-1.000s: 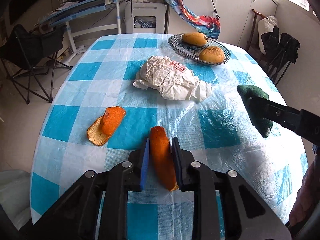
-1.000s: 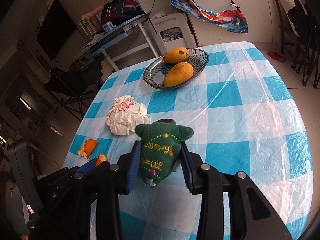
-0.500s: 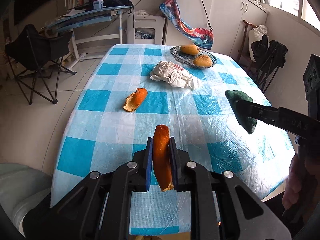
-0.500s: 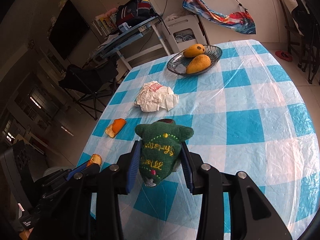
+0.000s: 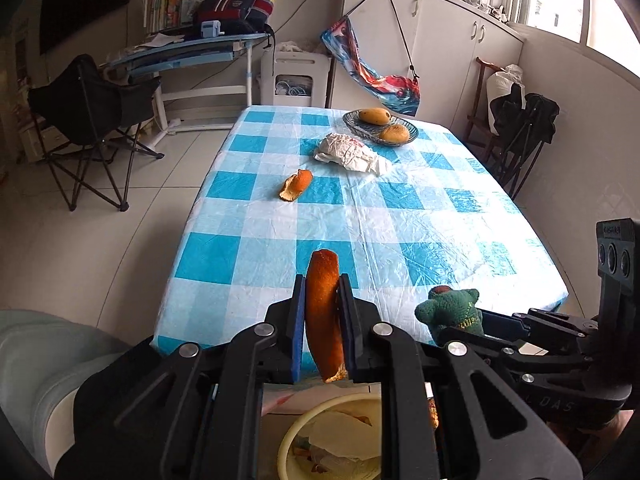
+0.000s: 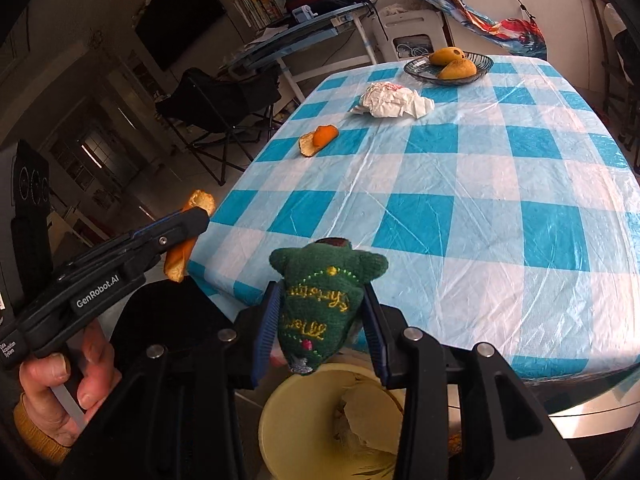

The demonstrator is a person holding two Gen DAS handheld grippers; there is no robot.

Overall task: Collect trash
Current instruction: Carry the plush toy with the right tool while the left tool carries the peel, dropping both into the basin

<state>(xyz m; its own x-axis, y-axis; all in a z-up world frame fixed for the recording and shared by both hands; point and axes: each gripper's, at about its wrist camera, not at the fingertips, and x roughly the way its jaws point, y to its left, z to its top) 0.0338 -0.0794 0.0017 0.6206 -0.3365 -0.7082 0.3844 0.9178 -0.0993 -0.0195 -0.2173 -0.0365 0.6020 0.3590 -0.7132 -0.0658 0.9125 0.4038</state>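
Note:
My left gripper is shut on a long orange peel, held off the table's near edge above a yellow bin. It shows in the right wrist view with the peel. My right gripper is shut on a green knitted pouch, held above the same bin; the pouch also shows in the left wrist view. A second orange peel and a crumpled white paper lie on the checked table.
A wire basket with two mangoes stands at the table's far end. A folding chair and a desk are on the left, another dark chair on the right. The bin holds paper scraps.
Both grippers have pulled back from over the table to past its near edge, above the yellow bin. The left one lifted the long peel off the cloth. Both stay shut.

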